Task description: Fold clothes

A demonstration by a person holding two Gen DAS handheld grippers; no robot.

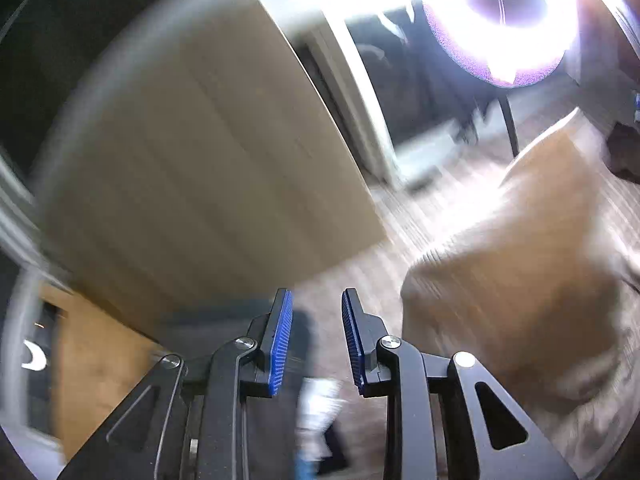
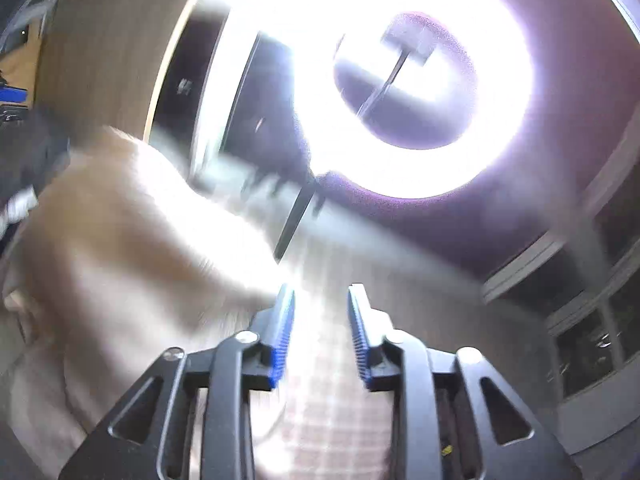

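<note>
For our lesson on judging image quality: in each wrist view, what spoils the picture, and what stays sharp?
Left wrist view: motion blur smears the tan garment and floor; the ring light blows out the top right; the left gripper stays crisp. Right wrist view: the ring light's glare washes over the garment and the right gripper; heavy blur, and fisheye bending at the edges.

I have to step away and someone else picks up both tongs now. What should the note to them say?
Left tongs: open, nothing between the blue pads.
Right tongs: open, nothing held.
Tan garment: lying in a bunched heap on the checked cloth, between the two tongs, under the ring light.
Done: no neat fold shows; the pictures are blurred.
Left: take hold of the garment, flatten it and fold it.
</note>
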